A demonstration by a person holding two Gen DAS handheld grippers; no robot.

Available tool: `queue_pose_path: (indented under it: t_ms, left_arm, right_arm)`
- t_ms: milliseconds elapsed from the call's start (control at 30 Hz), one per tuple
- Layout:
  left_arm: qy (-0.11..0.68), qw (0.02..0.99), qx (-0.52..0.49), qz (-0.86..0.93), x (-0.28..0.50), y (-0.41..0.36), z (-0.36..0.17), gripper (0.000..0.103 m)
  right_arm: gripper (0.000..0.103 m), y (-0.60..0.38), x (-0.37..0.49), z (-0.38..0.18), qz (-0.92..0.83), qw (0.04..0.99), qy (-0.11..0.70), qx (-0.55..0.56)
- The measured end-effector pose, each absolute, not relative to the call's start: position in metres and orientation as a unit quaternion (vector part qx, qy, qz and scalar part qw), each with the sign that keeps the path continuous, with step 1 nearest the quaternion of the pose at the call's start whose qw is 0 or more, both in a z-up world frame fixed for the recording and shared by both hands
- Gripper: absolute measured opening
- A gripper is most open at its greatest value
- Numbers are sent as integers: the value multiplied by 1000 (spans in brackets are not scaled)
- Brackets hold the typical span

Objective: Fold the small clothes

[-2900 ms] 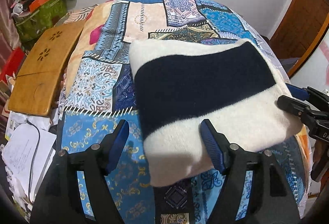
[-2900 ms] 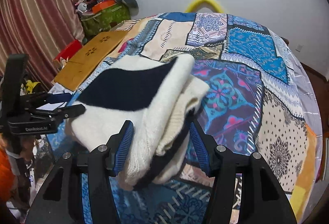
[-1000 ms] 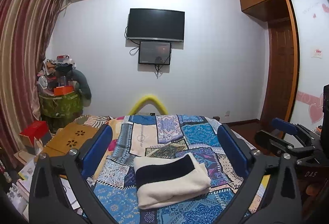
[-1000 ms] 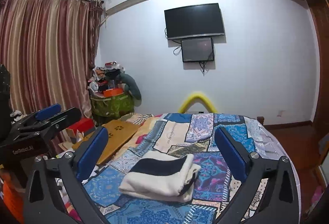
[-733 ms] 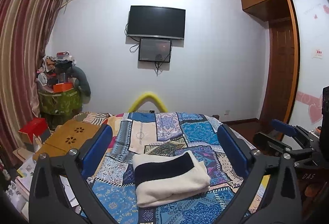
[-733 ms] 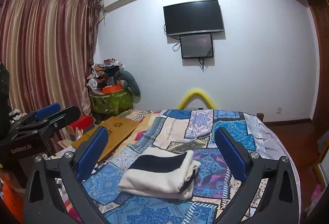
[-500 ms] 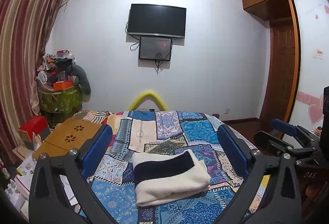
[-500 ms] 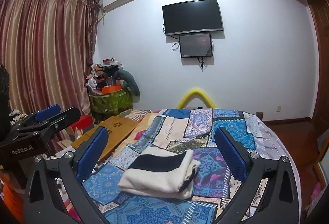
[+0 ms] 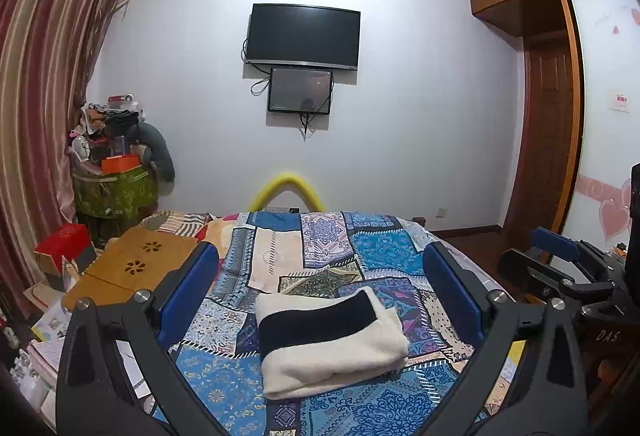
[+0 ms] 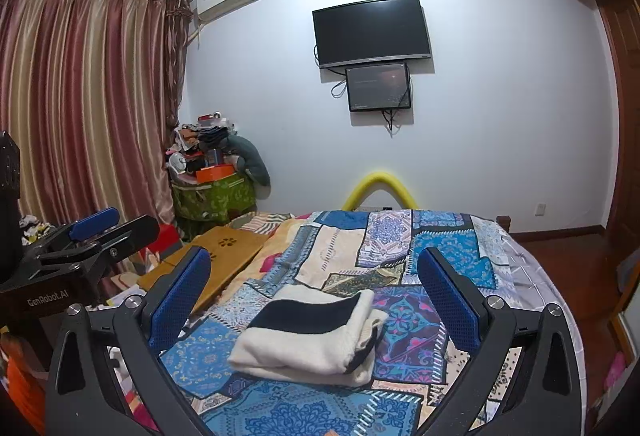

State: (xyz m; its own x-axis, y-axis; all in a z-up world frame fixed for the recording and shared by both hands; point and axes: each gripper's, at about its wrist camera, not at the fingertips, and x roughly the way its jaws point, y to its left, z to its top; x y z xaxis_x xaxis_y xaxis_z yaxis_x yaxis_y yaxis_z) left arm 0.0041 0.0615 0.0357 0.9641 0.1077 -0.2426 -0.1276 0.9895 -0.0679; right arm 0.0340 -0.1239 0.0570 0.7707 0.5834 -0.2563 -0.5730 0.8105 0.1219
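Note:
A folded cream sweater with a wide dark navy stripe (image 9: 328,340) lies on the patchwork bedspread (image 9: 376,248); it also shows in the right wrist view (image 10: 308,340). My left gripper (image 9: 320,288) is open and empty, held back from the bed above its near end. My right gripper (image 10: 314,292) is open and empty too, likewise drawn back. The right gripper shows at the right edge of the left wrist view (image 9: 560,268). The left gripper shows at the left edge of the right wrist view (image 10: 96,240).
A wooden lap desk (image 9: 136,268) lies on the bed's left side. A cluttered green stand (image 9: 114,192) and a red box (image 9: 64,244) stand by the curtain. A TV (image 9: 302,36) hangs on the far wall. A wooden wardrobe and door (image 9: 548,140) are at right.
Both grippers have let go of the sweater, opened wide and pulled back and up from the bed. In the last second they drift only slightly.

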Motion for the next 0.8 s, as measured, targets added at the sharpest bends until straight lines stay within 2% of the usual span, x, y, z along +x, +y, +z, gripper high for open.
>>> queue_pose_path:
  t_ms: [800]
  left_arm:
    - [130,990,-45,35,9,62,32,103]
  right_arm:
    - [103,-127,35,57,301,942,148,25]
